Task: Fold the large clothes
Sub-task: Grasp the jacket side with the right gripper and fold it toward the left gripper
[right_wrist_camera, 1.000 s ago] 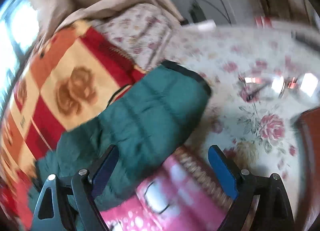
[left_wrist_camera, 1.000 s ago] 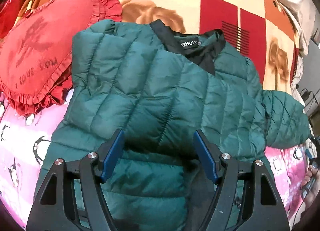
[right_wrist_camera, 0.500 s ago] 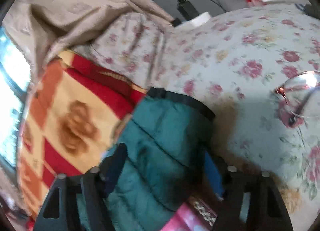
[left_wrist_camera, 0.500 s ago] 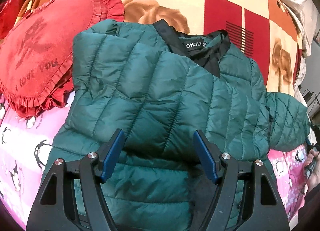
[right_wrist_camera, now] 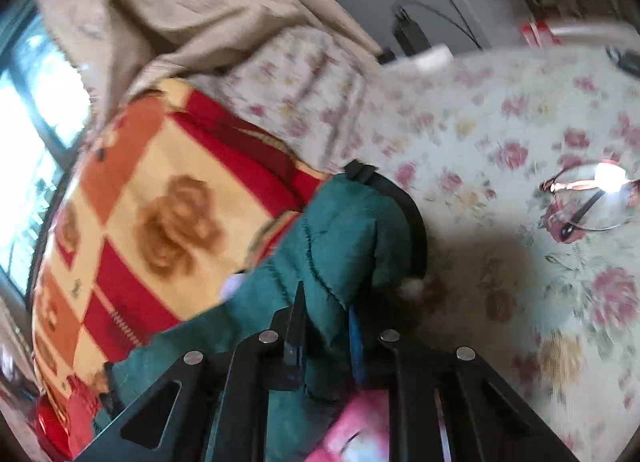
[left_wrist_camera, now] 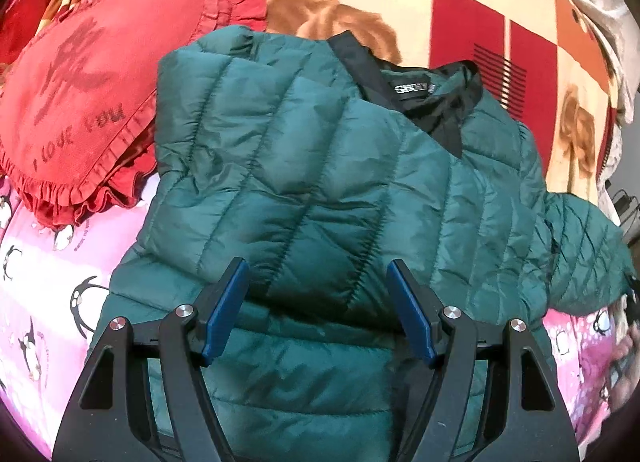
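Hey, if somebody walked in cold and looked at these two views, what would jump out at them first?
A dark green quilted puffer jacket fills the middle of the left view, black collar up, on a pink penguin sheet. Left of it lies a red frilled heart-shaped cushion. In the right view, the right gripper has just closed on the jacket's sleeve, near its black cuff.

We cannot read the white lettering on the green puffer jacket's (left_wrist_camera: pixel 320 190) black neck label (left_wrist_camera: pixel 414 88); it is smeared. At four o'clock in the left wrist view, a hand (left_wrist_camera: pixel 624 354) is cut by the rim. The right wrist view is motion-blurred; glasses (right_wrist_camera: pixel 588 198) at three o'clock glare white. The jacket's hem runs behind the left gripper (left_wrist_camera: pixel 316 314).
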### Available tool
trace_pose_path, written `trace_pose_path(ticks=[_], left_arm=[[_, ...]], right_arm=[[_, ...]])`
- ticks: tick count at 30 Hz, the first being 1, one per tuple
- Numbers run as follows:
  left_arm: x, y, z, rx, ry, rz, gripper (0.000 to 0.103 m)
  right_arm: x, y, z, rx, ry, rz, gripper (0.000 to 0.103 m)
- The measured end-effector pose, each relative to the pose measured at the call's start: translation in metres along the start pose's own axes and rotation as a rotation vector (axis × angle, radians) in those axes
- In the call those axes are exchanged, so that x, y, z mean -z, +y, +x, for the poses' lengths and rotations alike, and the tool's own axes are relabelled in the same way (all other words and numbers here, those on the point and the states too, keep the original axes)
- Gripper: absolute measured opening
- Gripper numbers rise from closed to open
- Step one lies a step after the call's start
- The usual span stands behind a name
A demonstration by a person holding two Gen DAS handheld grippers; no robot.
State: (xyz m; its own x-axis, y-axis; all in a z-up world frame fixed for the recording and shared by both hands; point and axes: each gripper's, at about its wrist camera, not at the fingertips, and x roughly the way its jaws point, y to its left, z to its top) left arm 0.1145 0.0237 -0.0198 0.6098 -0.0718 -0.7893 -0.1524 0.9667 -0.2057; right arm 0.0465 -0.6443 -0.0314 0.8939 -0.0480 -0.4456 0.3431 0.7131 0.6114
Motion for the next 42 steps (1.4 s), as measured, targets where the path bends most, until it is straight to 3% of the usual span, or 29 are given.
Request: trace_pose_path(ticks=[7,14,21,23,26,30,33,37,42], left_arm=[[-0.008,0.025,0.012,-0.030,0.029,-0.077,0.071],[-0.011,0.050,0.013,-0.048,0.038,-0.166,0.071],[-0.010,0.043,0.010,-0.003,0.036,-0.138,0.071],[-0.011,0.039,0.010,0.015,0.035,-0.128,0.071],[-0.012,0.036,0.010,0.027,0.028,-0.120,0.071],[-0.014,0.037,0.013,0.062,0.038,-0.127,0.071],[-0.012,0.032,0.013,0.075,0.034,-0.115,0.071],[-0.009,0.025,0.010,0.101,0.024,-0.094,0.071],[-0.008,0.013,0.009,0.159,0.010,-0.044,0.071]], right_arm=[[0.046,0.081,-0.045,-0.144,-0.022,-0.094,0.015],[0.139,0.189,-0.044,-0.313,0.101,-0.198,0.015],[0.245,0.275,0.007,-0.427,0.319,-0.396,0.015],[0.268,0.288,0.022,-0.423,0.362,-0.461,0.015],[0.295,0.298,0.040,-0.332,0.427,-0.548,0.015],[0.302,0.296,0.053,-0.285,0.538,-0.536,0.016],[0.302,0.294,0.049,-0.287,0.567,-0.549,0.029],[0.303,0.296,0.031,-0.307,0.543,-0.627,0.067],[0.295,0.297,0.011,-0.250,0.526,-0.706,0.068]])
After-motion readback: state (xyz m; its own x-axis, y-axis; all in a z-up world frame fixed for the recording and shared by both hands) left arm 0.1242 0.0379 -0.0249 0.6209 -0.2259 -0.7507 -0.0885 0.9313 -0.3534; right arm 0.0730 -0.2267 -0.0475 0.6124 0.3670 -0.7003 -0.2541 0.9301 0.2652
